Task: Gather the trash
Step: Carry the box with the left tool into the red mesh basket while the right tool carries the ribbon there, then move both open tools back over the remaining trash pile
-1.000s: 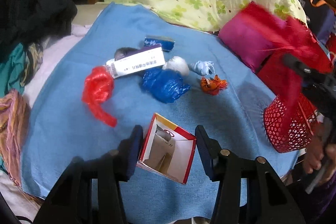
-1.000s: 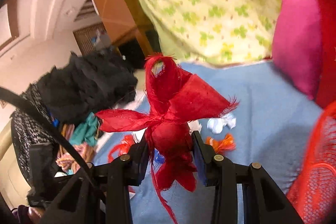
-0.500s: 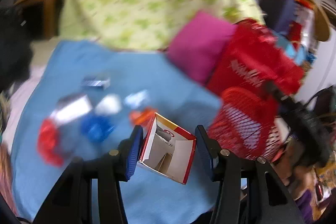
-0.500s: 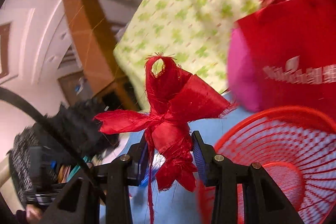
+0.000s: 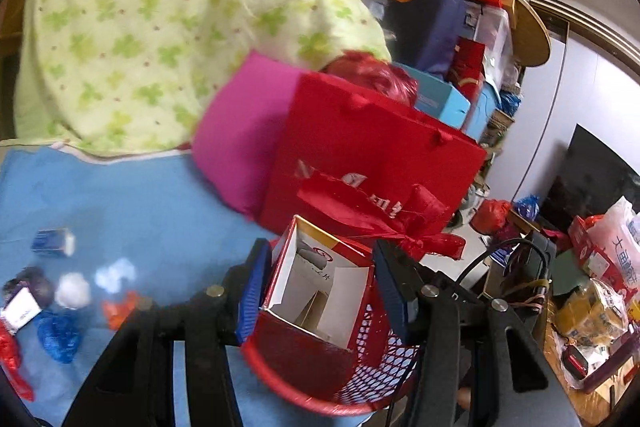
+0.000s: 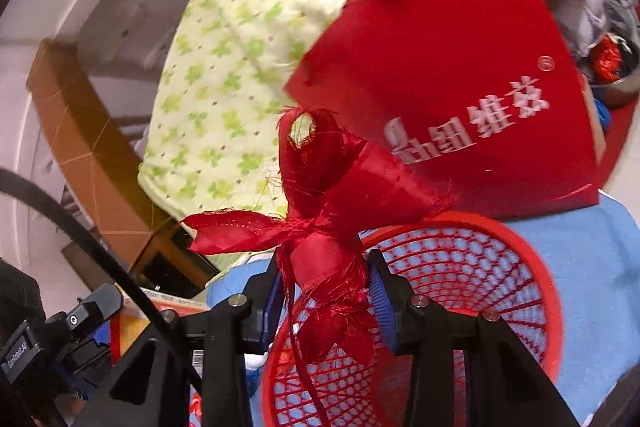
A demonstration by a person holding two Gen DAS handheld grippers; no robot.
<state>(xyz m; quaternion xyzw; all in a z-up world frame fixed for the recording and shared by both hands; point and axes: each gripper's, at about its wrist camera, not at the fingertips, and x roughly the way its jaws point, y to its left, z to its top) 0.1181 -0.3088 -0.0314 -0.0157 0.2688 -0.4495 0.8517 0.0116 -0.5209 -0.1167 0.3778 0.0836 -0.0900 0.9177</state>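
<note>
An open cardboard box (image 5: 320, 291), white inside with red and yellow edges, fills the lower centre of the left wrist view. It looks light and thin-walled, likely to crush or skew if squeezed hard, so the flat side walls are the sensible place to hold it. The left tool (image 5: 320, 287) does exactly that: its two blue-padded jaws are partly closed, one on each side wall, with the box's open mouth facing the camera. Just beneath and behind the box sits a red mesh basket (image 5: 372, 371), so the box hangs over its rim.

In the right wrist view, a knotted scrap of frayed red ribbon (image 6: 320, 223) stands in the centre of the frame. It appears soft, limp and nearly weightless, with loose threads that could snag; the bunched knot is the firmest spot to pinch. The right tool (image 6: 326, 303) is closed narrowly on the bunched cloth just below that knot, with frayed ends trailing down. The same ribbon shows in the left view at centre right (image 5: 380, 219). The basket (image 6: 480, 267) lies at lower right here, its mouth directly behind the ribbon.

Behind the basket stands a red paper bag (image 6: 460, 67) with white lettering, beside a pink cushion (image 5: 240, 131) and a green clover-print quilt (image 5: 160, 27). At lower left of the left view, more small pieces of litter (image 5: 72, 295) lie blurred on a blue blanket (image 5: 140, 199).
</note>
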